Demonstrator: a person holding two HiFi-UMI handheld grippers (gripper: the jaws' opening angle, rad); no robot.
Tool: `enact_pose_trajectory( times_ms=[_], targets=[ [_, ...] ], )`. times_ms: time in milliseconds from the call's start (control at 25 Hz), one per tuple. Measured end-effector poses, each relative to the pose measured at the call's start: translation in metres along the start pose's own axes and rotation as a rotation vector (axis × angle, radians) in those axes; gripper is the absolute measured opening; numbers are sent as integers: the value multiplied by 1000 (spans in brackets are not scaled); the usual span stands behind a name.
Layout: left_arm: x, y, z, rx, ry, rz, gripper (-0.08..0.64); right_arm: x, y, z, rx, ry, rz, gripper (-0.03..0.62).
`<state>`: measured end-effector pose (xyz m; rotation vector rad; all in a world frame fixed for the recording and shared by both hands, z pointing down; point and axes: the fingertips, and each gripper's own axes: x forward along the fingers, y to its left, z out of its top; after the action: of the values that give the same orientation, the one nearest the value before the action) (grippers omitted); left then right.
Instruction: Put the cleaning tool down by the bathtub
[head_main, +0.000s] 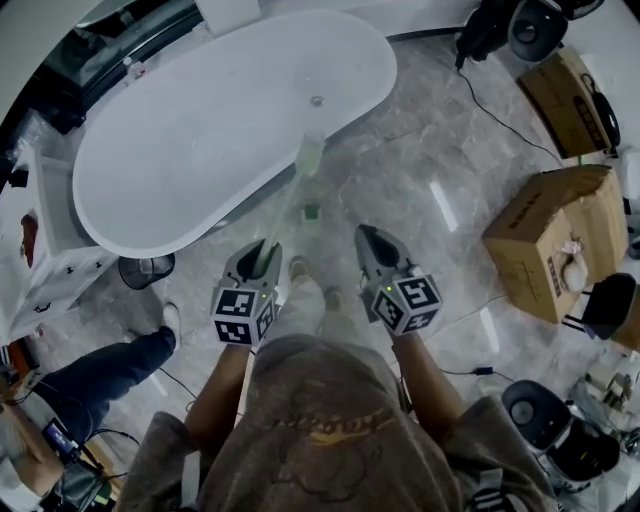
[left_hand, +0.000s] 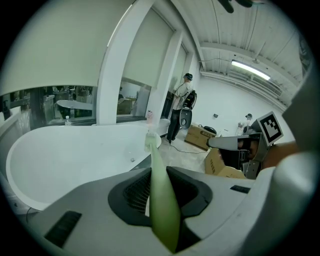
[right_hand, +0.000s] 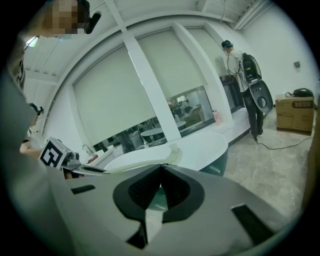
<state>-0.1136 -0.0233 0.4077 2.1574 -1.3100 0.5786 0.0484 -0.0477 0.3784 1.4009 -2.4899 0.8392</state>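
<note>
- We see open marble floor (head_main: 400, 180) to the right of the bathtub (head_main: 180, 150); this is the widest free lane ahead of us.
- The bathtub's rim bounds that lane on the left, and its basin lies open from above.
- Cardboard boxes (head_main: 548, 245) close the lane on the right, and a black cable (head_main: 500, 115) trails across the floor near them.
- At the tub's near end we note a wire bin (head_main: 147, 269), a white cabinet (head_main: 45, 235) and another person's leg (head_main: 95, 375), which leave little passage.

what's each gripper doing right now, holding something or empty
Left gripper: closed on the pale green long-handled plastic brush.
Right gripper: closed, jaw tips together, nothing between them.
</note>
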Motion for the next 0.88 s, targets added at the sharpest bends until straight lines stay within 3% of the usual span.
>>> enact_pose_trajectory(
  times_ms=[880],
  targets=[
    [80, 23, -79, -28, 103, -17, 100, 47, -51, -84, 34, 69, -44, 0]
  ],
)
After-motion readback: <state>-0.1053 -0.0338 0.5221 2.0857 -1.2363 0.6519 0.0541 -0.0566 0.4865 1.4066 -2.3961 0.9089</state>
